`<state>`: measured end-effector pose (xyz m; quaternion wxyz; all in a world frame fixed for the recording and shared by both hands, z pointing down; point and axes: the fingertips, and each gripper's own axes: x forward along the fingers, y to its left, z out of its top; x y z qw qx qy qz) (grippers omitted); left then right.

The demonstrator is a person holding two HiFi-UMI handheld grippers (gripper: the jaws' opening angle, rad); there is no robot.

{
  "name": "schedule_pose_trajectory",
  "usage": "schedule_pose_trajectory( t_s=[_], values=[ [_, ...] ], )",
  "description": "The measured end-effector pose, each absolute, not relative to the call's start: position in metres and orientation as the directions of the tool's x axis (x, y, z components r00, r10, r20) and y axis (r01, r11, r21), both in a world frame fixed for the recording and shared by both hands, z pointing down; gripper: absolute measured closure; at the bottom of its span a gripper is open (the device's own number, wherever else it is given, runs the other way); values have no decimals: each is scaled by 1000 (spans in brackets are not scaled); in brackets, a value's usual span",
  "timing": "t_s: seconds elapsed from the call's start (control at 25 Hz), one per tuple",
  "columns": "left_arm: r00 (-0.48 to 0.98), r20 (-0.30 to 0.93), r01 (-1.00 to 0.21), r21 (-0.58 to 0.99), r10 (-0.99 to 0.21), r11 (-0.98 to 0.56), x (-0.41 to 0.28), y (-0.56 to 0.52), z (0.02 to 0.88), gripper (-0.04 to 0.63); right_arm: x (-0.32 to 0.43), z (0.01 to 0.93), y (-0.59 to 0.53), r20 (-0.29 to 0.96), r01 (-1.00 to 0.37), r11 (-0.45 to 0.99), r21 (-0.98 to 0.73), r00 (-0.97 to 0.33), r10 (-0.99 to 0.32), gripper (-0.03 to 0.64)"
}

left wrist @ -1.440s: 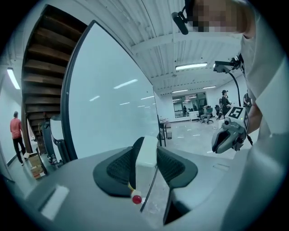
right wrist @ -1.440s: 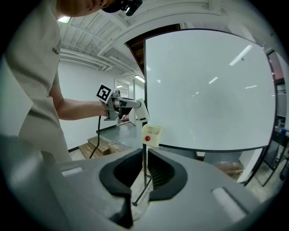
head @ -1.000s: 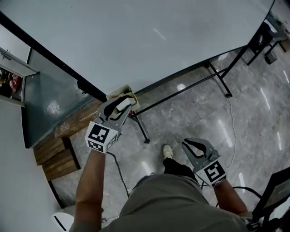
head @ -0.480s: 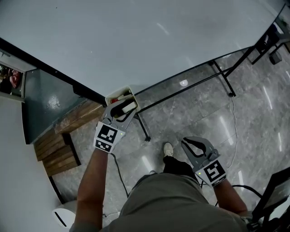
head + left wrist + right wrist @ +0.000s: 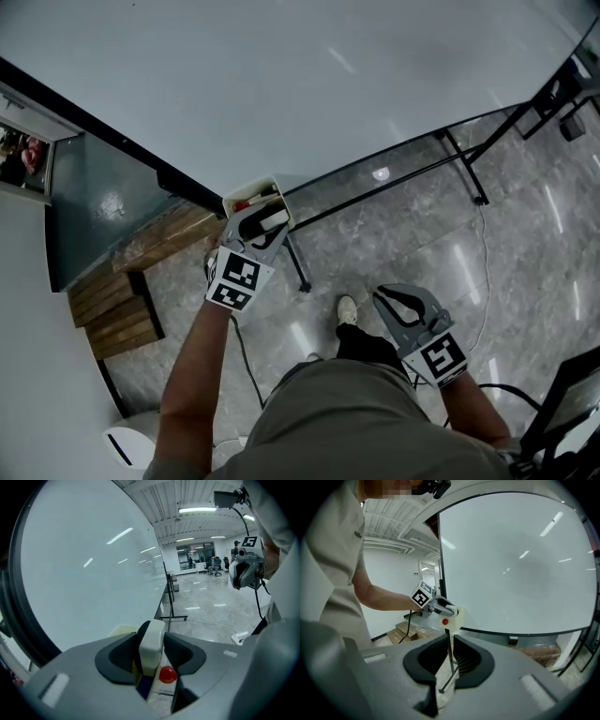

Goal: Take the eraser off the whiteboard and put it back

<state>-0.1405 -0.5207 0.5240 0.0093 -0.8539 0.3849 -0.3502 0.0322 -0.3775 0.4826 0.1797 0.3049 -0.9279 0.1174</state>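
The white eraser point(image 5: 269, 223) sits between the jaws of my left gripper point(image 5: 263, 219), low over the cream tray point(image 5: 246, 193) at the whiteboard's point(image 5: 281, 84) bottom edge. In the left gripper view the eraser point(image 5: 152, 644) stands on edge with both pads against it while the jaws are opening. Below it lies a marker with a red cap point(image 5: 168, 674) in the tray point(image 5: 119, 631). My right gripper point(image 5: 389, 298) hangs low in front of the person's legs, shut and holding nothing. The right gripper view shows the left gripper point(image 5: 440, 605) at the tray point(image 5: 458, 618).
The whiteboard's black stand legs point(image 5: 375, 183) cross the grey tiled floor. Wooden pallets point(image 5: 122, 314) lie at the left beside a dark panel. A cable point(image 5: 483, 272) runs over the floor at the right. The person's shoe point(image 5: 347, 311) shows below the stand.
My left gripper has sunk with the eraser from beside the tray's top down into the tray. The right gripper has stayed where it was.
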Motion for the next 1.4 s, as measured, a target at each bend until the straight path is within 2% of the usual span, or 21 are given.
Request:
schedule_pose_trajectory(
  t_s=[0.2, 0.56, 0.96, 1.12, 1.28, 1.4],
  values=[
    [443, 591, -662, -291, -674, -691, -144, -516, 523, 373, 34, 479, -368, 404, -612, 786, -91, -744, -533, 586],
    [468, 518, -688, -295, -716, -663, -153, -483, 495, 354, 22, 465, -340, 385, -610, 791, -50, -743, -548, 586],
    [563, 341, -753, -165, -753, -637, -193, -347, 410, 357, -27, 429, -266, 359, -565, 825, 19, -766, -533, 586],
    [625, 238, -762, -22, -743, -647, -216, -251, 388, 418, -58, 421, -202, 351, -555, 831, 41, -771, -532, 586],
    [658, 179, -748, 46, -732, -662, -213, -184, 382, 471, -68, 421, -157, 358, -556, 830, 35, -768, -530, 586],
    [683, 163, -728, 78, -712, -681, -213, -124, 378, 548, -80, 415, -111, 368, -561, 827, 30, -763, -531, 586]
  ],
)
